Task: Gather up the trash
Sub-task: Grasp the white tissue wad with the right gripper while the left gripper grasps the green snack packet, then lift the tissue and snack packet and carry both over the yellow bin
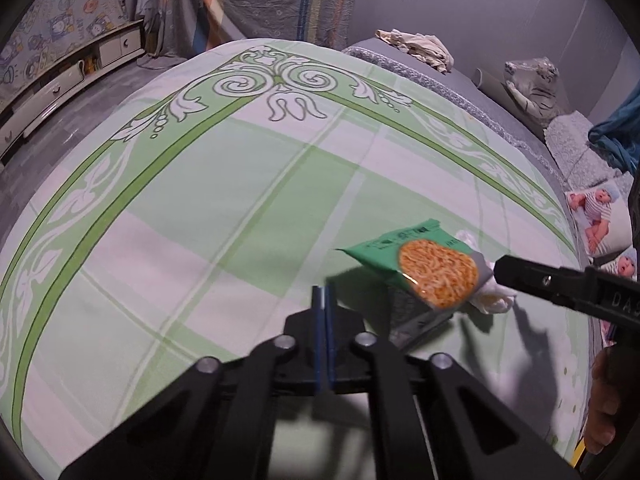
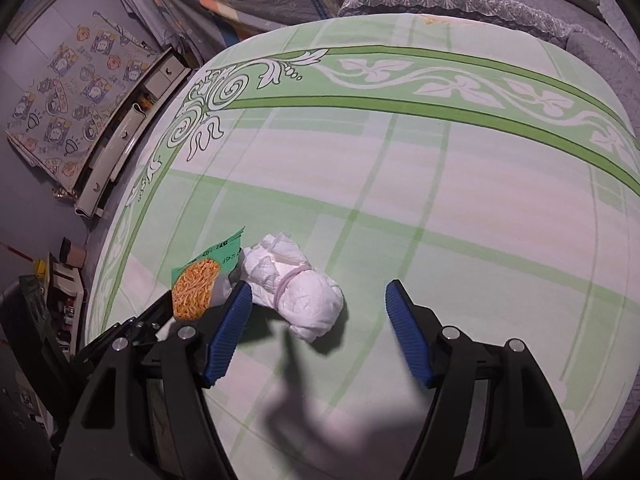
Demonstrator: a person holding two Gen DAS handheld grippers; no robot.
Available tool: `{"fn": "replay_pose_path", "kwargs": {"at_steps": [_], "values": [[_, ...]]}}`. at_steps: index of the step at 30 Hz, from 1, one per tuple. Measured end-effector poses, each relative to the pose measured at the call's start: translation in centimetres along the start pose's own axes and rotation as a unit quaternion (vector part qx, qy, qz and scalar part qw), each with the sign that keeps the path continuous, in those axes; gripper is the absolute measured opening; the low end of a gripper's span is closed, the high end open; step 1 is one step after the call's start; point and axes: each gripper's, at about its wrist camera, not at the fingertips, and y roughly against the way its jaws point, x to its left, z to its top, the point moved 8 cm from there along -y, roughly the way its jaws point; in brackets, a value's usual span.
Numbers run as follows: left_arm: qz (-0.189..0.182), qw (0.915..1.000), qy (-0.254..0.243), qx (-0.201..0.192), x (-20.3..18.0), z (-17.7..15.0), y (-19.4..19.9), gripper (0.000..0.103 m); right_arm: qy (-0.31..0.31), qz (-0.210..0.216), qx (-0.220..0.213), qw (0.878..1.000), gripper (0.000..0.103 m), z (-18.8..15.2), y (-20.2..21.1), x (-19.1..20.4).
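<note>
A green instant-noodle packet (image 1: 416,268) lies tilted on the green patterned sheet (image 1: 200,220), leaning against a white tissue wad (image 1: 492,300) tied with a band. My left gripper (image 1: 324,300) is shut just left of the packet, its blue pads pressed together with nothing seen between them. In the right wrist view my right gripper (image 2: 318,292) stands open low over the sheet (image 2: 460,200). The tissue wad (image 2: 296,288) lies between its fingers, nearer the left pad. The packet (image 2: 200,280) sits left of that finger. The right gripper's black finger (image 1: 560,284) reaches in from the right.
A low cabinet with drawers (image 2: 120,140) runs along the floor to the left. A grey quilted surface (image 1: 440,80) with crumpled cloth (image 1: 420,46) borders the sheet's far side. Baby-print pillows (image 1: 600,216) lie at the right edge. A person's hand (image 1: 604,400) shows at lower right.
</note>
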Motion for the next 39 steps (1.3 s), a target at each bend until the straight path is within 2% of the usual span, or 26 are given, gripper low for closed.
{"fn": "replay_pose_path", "kwargs": {"at_steps": [4,11,18,21,25,27,29,31,34,39], "values": [[0.01,0.9998,0.012,-0.012,1.0,0.5,0.4,0.0,0.003,0.0,0.009,1.0,0.06,-0.1,-0.8,0.4],[-0.004,0.9996,0.026,-0.013,1.8,0.8,0.9,0.0,-0.001,0.001,0.02,1.0,0.046,-0.2,-1.7,0.5],[-0.032,0.9995,-0.002,-0.001,-0.1,0.3,1.2,0.0,0.002,-0.001,0.016,1.0,0.033,-0.2,-1.3,0.6],[-0.048,0.9986,-0.017,0.012,-1.3,0.1,1.1,0.001,0.002,-0.005,0.005,1.0,0.032,-0.3,-0.8,0.3],[-0.043,0.9979,-0.044,0.018,-2.9,-0.2,0.8,0.001,-0.009,-0.002,-0.012,1.0,0.032,-0.5,0.6,-0.7],[-0.04,0.9977,-0.052,0.02,-3.7,0.0,0.5,0.007,-0.011,-0.003,-0.021,1.0,0.032,-0.6,1.4,-1.2],[-0.034,0.9976,-0.057,0.021,-4.2,0.1,0.2,0.032,-0.018,0.0,-0.03,0.999,0.032,-0.9,2.5,-2.1],[-0.018,0.9974,-0.068,0.016,-4.8,0.3,-0.3,0.033,-0.026,0.0,-0.039,0.999,0.032,-1.2,3.6,-3.1],[-0.004,0.9971,-0.069,0.029,-5.4,0.6,-1.7,0.033,-0.034,0.002,-0.051,0.998,0.032,-1.5,4.8,-4.1],[-0.009,0.9968,-0.073,0.03,-7.2,1.0,-2.2,0.033,-0.046,0.003,-0.073,0.996,0.032,-2.4,7.2,-6.1]]}}
